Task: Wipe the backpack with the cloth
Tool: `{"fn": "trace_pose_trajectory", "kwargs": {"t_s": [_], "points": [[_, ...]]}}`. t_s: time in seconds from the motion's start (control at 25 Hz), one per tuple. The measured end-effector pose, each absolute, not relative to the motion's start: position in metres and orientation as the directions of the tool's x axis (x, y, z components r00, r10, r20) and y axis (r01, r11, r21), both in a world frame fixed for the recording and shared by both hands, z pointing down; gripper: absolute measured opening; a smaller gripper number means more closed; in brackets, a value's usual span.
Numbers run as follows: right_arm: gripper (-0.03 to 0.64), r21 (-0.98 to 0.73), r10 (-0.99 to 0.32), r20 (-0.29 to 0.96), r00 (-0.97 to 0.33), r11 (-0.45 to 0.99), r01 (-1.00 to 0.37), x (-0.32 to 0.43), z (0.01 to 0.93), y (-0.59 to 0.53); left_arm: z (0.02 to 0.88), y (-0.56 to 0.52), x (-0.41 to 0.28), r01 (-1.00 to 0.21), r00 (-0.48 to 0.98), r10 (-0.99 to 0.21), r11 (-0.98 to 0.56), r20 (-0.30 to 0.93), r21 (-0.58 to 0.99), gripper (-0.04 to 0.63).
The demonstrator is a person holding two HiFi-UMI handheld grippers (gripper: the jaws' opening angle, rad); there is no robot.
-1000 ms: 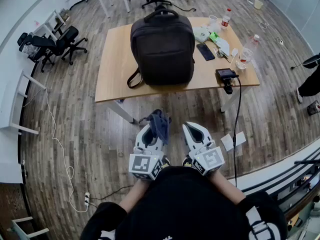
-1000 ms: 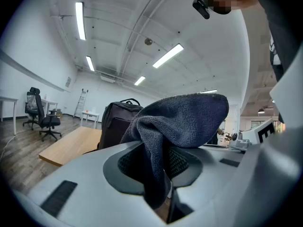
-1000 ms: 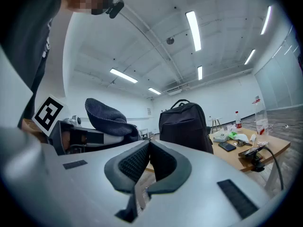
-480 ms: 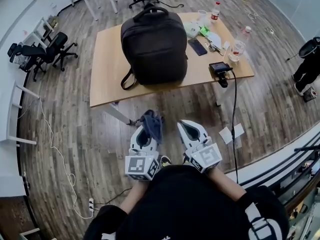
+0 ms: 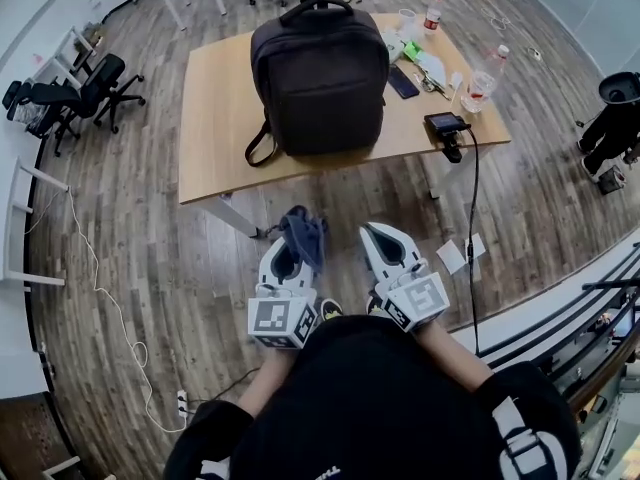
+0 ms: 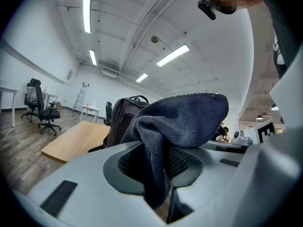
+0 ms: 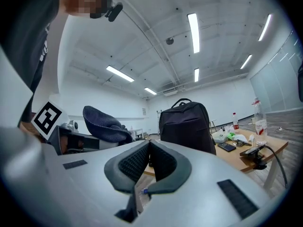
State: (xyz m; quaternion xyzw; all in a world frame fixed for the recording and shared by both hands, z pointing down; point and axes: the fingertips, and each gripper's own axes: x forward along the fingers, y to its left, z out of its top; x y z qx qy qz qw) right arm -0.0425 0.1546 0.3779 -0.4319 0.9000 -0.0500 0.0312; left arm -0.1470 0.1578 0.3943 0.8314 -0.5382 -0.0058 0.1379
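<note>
A black backpack [image 5: 320,76] stands upright on a wooden table [image 5: 215,138]; it also shows ahead as the backpack [image 6: 120,122] in the left gripper view and the backpack [image 7: 185,124] in the right gripper view. My left gripper [image 5: 291,248] is shut on a dark blue cloth [image 5: 303,236], which bulges over its tips as the cloth [image 6: 180,126]. My right gripper [image 5: 381,238] is shut with nothing in it, beside the left one. Both are held over the floor, short of the table's near edge.
On the table's right part lie a phone [image 5: 403,82], bottles [image 5: 432,14], cups and small items; a black device [image 5: 446,126] with a cable hangs at its near right corner. Office chairs [image 5: 75,90] stand at the left. A white cable [image 5: 100,288] trails on the floor.
The table and backpack have drawn a little nearer and shifted in the head view as I step towards them. Both grippers keep their pose; the cloth stays in the left one.
</note>
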Motion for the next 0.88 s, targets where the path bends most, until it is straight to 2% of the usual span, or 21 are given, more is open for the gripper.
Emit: {"fn": "trace_pose_trajectory", "kwargs": {"t_s": [0.4, 0.68, 0.88], "points": [[0.009, -0.132, -0.784, 0.015, -0.621, 0.614, -0.779, -0.046, 0.391, 0.14, 0.397, 0.138, -0.167, -0.904, 0.394, -0.908, -0.355, 0.141, 0.238, 0.094], [0.009, -0.193, -0.765, -0.03, -0.644, 0.636, -0.747, -0.041, 0.389, 0.119, 0.392, 0.122, -0.163, -0.918, 0.365, -0.919, -0.329, 0.145, 0.222, 0.094], [0.009, -0.207, -0.753, -0.01, -0.658, 0.645, -0.735, -0.026, 0.402, 0.099, 0.389, 0.097, -0.147, -0.927, 0.348, -0.926, -0.316, 0.147, 0.201, 0.094]]}}
